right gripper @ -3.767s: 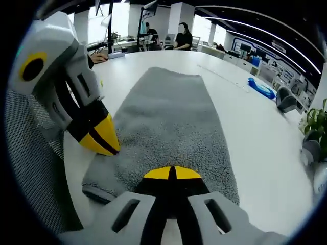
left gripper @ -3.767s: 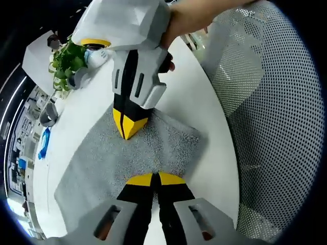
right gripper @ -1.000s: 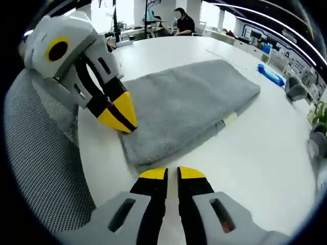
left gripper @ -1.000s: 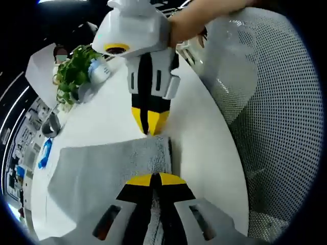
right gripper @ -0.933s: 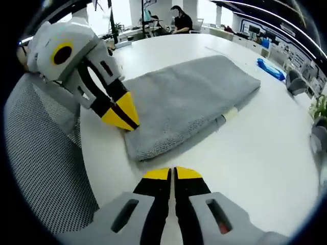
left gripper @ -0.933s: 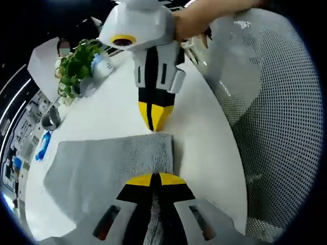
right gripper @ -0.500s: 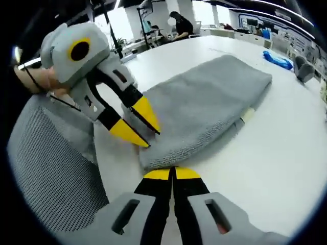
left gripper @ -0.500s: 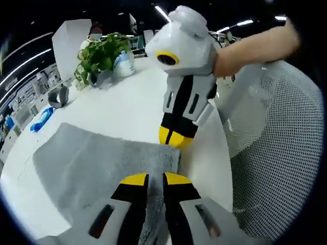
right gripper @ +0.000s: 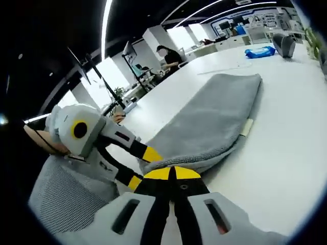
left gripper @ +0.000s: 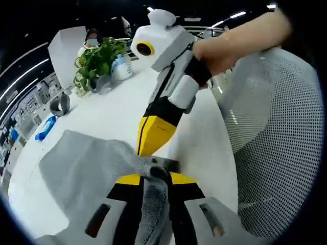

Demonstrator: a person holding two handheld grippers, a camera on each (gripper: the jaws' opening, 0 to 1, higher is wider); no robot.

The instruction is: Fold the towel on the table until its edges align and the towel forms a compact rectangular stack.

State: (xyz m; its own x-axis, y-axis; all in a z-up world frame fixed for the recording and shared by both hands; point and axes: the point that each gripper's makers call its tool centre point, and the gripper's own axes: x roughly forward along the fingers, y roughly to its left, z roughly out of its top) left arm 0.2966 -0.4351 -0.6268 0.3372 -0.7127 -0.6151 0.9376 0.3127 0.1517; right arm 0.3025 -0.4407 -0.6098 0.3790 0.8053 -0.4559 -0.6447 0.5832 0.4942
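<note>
Grey towel (left gripper: 87,168) folded on the white surface (left gripper: 117,117), near corner raised off the surface. Left gripper (left gripper: 154,178): fingers clamped on that corner, cloth bunched and standing between the yellow tips. In the right gripper view, left gripper (right gripper: 139,168) at the same end of the towel (right gripper: 214,122), its two yellow-tipped fingers above and below the cloth edge. Right gripper (right gripper: 172,173): fingers together, tips at the towel's near edge; grip on cloth cannot be told from this view. In the left gripper view, right gripper (left gripper: 153,140) pointing down onto the raised corner, tips together, touching the cloth. White label (right gripper: 247,127) on the towel's side edge. Potted plant (left gripper: 97,64) and blue item (left gripper: 46,127) on the far part of the surface. Mesh chair (left gripper: 271,138) beside the surface edge.
</note>
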